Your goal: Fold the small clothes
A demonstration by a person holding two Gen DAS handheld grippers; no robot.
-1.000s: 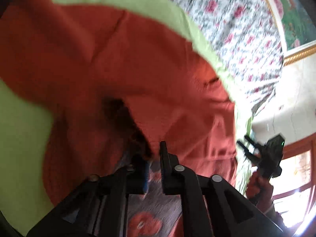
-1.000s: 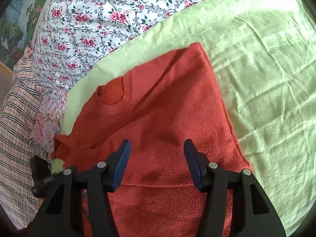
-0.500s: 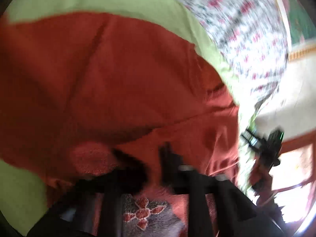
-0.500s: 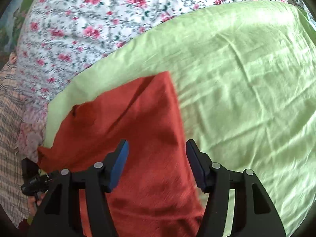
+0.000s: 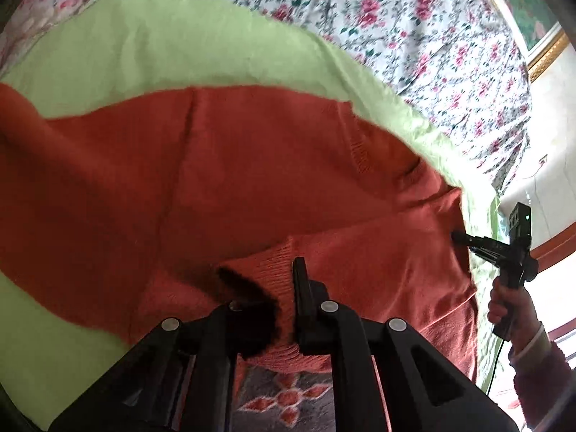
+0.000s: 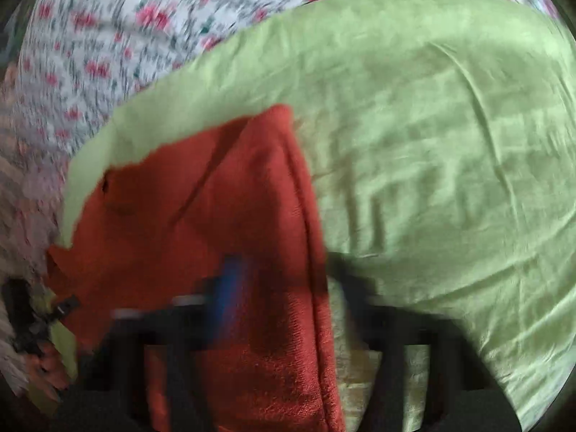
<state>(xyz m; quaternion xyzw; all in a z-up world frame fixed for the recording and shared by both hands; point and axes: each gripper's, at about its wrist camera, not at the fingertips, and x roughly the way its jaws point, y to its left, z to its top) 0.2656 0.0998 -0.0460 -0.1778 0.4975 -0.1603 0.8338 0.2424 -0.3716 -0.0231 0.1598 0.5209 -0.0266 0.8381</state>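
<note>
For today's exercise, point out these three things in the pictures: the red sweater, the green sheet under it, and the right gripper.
red sweater (image 5: 252,165), left wrist view, flat middle of the knit.
green sheet (image 6: 450,126), right wrist view, bare wrinkled stretch.
right gripper (image 5: 459,237), left wrist view, fingertips at the sweater's edge.

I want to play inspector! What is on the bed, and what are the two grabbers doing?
surface: green cloth spread flat, lightly creased.
job's things: red sweater lying on the cloth, its ribbed hem lifted at the near edge.
clutter: nothing seen.
grippers: left gripper shut on the ribbed hem. The right gripper is at the sweater's side edge. Its jaws have just been closing with the edge between them, but blur hides whether they pinch it. A hand holds its handle.
cables: thin dark cable hanging below the right gripper's handle.
surroundings: floral sheet beyond the cloth, gilt picture frame, patterned rug below.
</note>
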